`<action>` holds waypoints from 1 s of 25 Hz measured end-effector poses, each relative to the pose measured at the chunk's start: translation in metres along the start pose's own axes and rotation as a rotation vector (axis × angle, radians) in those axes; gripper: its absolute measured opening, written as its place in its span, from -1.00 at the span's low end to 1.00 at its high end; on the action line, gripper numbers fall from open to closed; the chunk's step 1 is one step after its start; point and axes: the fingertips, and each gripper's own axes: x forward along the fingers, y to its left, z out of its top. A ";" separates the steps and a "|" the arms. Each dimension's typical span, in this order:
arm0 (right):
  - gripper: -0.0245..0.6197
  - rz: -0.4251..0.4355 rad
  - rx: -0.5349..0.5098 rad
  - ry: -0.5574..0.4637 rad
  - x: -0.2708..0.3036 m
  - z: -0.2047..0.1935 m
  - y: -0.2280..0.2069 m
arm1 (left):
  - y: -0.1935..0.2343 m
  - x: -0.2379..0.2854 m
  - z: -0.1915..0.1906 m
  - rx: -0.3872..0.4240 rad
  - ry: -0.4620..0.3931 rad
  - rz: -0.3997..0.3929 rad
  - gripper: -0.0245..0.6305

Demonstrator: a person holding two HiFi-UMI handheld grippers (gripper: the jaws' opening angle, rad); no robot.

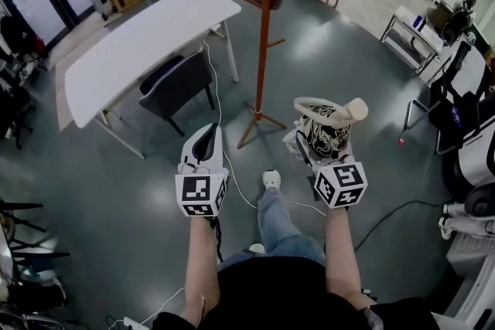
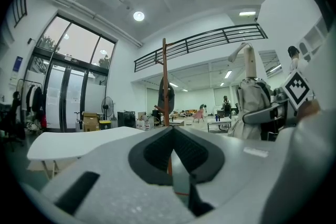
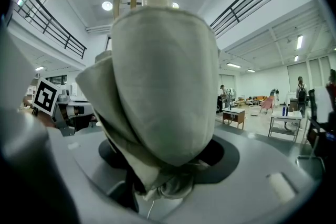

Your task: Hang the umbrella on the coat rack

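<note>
The right gripper (image 3: 163, 176) is clamped on the folded umbrella (image 3: 163, 71). The left gripper (image 2: 172, 136) is closed and empty, with the coat rack (image 1: 263, 50) farther off

Matt beige cloth umbrella (image 3: 157, 71), reddish wooden coat rack (image 1: 263, 50), glossy grey floor (image 1: 155, 189).

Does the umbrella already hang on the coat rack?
No, the folded umbrella is held between the jaws of the right gripper, well apart from the wooden coat rack standing on the floor ahead.
</note>
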 end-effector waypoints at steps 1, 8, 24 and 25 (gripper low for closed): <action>0.02 0.002 0.001 0.000 0.011 0.002 -0.004 | 0.005 0.009 0.000 -0.001 0.002 0.003 -0.90; 0.02 0.042 -0.064 0.019 0.102 0.020 -0.050 | 0.026 0.100 -0.014 -0.009 0.038 0.030 -0.90; 0.02 0.197 -0.057 0.032 0.330 0.094 -0.142 | 0.098 0.328 0.038 -0.026 -0.024 0.105 -0.90; 0.02 0.205 -0.056 0.036 0.337 0.095 -0.144 | 0.101 0.334 0.038 -0.028 -0.023 0.112 -0.90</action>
